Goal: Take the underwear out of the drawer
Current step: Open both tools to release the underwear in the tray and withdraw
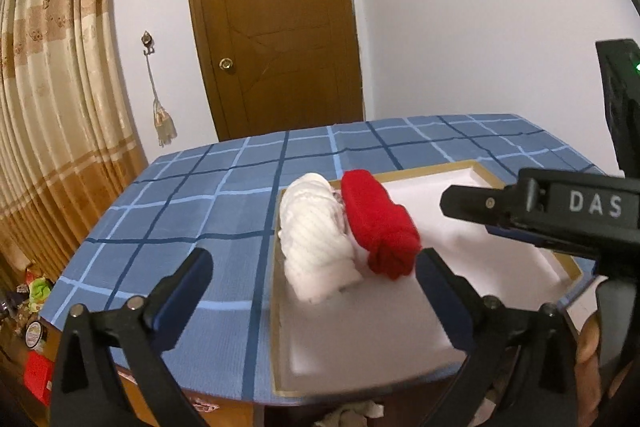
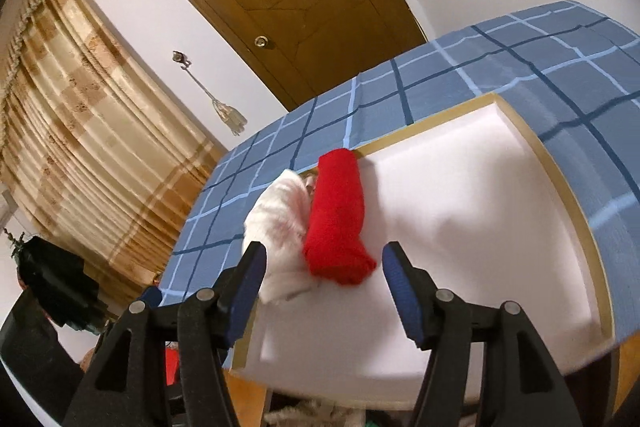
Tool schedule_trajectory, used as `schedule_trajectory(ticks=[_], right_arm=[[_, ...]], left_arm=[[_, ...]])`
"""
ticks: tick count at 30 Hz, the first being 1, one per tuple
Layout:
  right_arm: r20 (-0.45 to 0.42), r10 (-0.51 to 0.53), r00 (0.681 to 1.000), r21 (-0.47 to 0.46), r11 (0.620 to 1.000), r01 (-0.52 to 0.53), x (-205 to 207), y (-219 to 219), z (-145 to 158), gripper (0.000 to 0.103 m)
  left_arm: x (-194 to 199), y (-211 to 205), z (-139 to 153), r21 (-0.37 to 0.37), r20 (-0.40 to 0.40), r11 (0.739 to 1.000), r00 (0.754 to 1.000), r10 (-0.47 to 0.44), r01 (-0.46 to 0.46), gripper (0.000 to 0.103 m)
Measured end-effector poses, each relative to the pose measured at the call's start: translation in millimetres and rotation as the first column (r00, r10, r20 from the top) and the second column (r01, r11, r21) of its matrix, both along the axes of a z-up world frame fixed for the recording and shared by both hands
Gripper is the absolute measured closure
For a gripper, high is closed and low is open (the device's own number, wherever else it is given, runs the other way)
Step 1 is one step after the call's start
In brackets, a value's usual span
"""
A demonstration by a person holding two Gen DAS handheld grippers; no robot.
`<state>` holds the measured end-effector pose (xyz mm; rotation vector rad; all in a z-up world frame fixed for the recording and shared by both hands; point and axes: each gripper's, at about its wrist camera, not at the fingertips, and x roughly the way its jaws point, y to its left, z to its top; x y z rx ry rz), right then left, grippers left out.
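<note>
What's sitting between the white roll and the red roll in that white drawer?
Almost nothing: the white roll and red roll lie side by side, touching. Both wrist views show only a sliver of patterned fabric, too small to identify, in the crack at their far ends.

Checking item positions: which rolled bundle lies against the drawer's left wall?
The white roll; the red roll lies on its right, toward the drawer's middle.

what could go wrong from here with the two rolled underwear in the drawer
1. The white roll and red roll lie touching, so a grab at one may drag or unroll the other.
2. The white roll sits against the drawer's left rim; a finger of the open left tool could catch it.
3. The right tool, open, is close by, so the two might collide.
</note>
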<state>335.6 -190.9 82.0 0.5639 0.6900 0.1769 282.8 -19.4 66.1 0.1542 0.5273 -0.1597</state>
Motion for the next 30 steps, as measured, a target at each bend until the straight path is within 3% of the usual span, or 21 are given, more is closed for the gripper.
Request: schedule_trajectory(ticks=[10, 18, 30], right_arm=[[0.045, -0.005, 0.999, -0.080, 0.997, 0.009, -65.6, 4.7, -3.2, 0.040], [0.039, -0.017, 0.999, -0.088, 0.996, 0.020, -90.1, -2.2, -17.1, 0.039], [0.043, -0.037, 0.998, -0.126, 0.991, 0.042, -126.3, -5.5, -36.6, 0.039]], left_arm=[[-38.8, -4.0, -14.5, -0.021, -0.045, 1.000, 0.999, -0.024, 0.023, 0.000], [-61.4, -15.1, -26.4, 0.020, -0.049, 0.999, 0.998, -0.038, 0.039, 0.000], [-83.6, -14.9, -38.6, -0.011, -0.085, 0.999, 0.996, -0.042, 0.041, 0.000]])
